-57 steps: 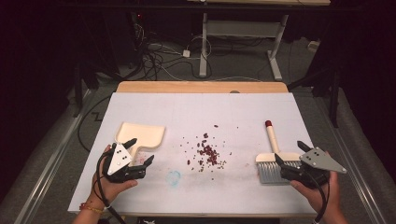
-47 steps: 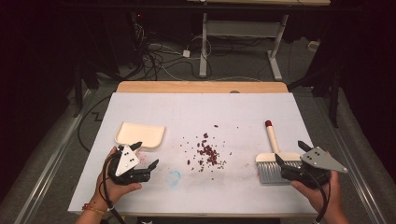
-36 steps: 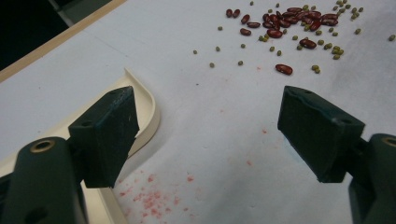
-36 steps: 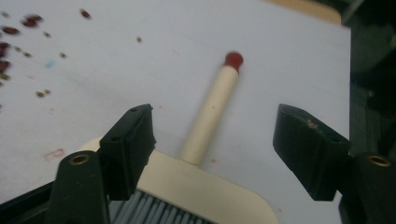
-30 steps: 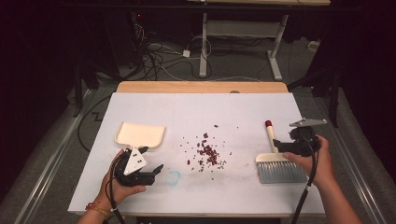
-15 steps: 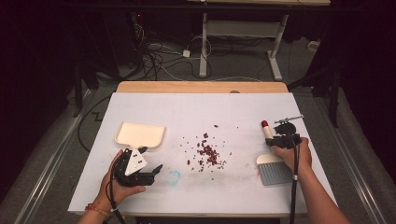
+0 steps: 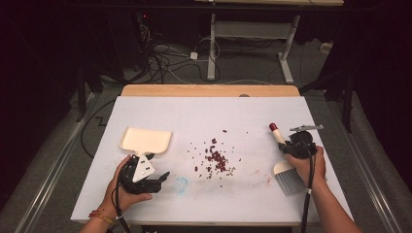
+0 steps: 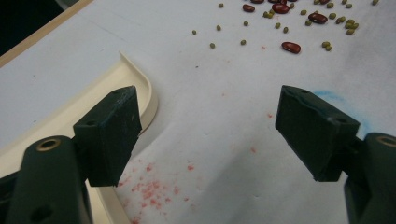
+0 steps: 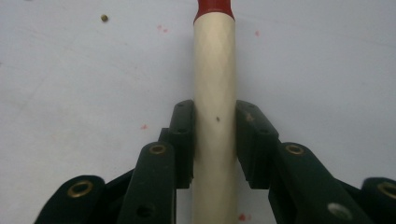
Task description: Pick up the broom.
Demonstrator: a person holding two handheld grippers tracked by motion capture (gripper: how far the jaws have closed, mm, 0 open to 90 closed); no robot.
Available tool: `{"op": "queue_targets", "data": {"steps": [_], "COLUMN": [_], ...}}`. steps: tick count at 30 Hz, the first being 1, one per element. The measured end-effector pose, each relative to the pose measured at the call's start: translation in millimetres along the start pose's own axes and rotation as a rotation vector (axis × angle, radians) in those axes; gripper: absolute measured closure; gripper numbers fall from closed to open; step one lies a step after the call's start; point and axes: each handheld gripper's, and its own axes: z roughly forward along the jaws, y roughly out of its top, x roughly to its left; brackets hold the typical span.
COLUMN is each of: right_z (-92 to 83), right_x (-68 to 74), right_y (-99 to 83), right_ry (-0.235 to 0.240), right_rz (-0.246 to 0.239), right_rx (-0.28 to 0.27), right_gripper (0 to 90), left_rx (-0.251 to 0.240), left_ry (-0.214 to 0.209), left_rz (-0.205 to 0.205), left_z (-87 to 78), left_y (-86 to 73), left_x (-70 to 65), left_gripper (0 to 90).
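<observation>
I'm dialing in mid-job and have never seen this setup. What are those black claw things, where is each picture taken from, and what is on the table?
There is no robot here: a person holds a hand-worked set of tongs in each hand. The high view looks down on the white table from above the person's side. The other two pictures come from small cameras riding on each set of tongs, looking along its black jaws.

Scattered red and green beans lie mid-table. A cream dustpan lies at the left, a small brush with a cream, red-tipped handle at the right.

The right tongs have just closed and now clamp the brush handle. The left tongs stand open and empty beside the dustpan's rim.
</observation>
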Motion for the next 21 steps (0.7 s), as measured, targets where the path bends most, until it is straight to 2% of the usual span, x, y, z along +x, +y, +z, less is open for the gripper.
{"op": "queue_targets", "data": {"steps": [4,8,13,14,16,19,20,21], "right_z": [-19.5,-38.3,-58.1,-62.3,-70.6,-81.2,-83.5,-85.6], "right_x": [-1.6,0.3,8.8,10.7,16.0,24.4,26.8,29.4], "right_y": [-3.5,-2.4,1.3,1.9,3.5,4.6,5.1,5.0], "right_ry": [0.009,0.019,0.035,0.047,0.052,0.059,0.064,0.064], "right_rz": [0.013,0.003,-0.015,-0.022,-0.035,-0.046,-0.052,-0.055], "right_rx": [-0.112,-0.226,-0.324,-0.349,-0.392,-0.44,-0.449,-0.465], "right_gripper": [70.4,70.5,70.5,70.5,70.5,70.6,70.5,70.6], "left_rx": [-0.013,-0.015,-0.047,-0.07,-0.088,-0.112,-0.112,-0.118], "left_ry": [0.003,-0.001,-0.016,-0.03,-0.044,-0.073,-0.073,-0.096], "left_rz": [-0.016,-0.023,-0.04,-0.052,-0.053,-0.034,-0.034,-0.01], "left_z": [-2.7,-3.5,-5.6,-7.7,-8.6,-7.0,-7.0,-3.6], "left_y": [-0.7,0.2,6.8,11.6,18.2,31.3,31.3,41.0], "left_x": [0.9,1.7,1.6,0.8,-1.1,-6.8,-6.8,-11.9], "left_gripper": [21.5,21.5,21.4,21.5,21.5,21.6,21.9,21.9]}}
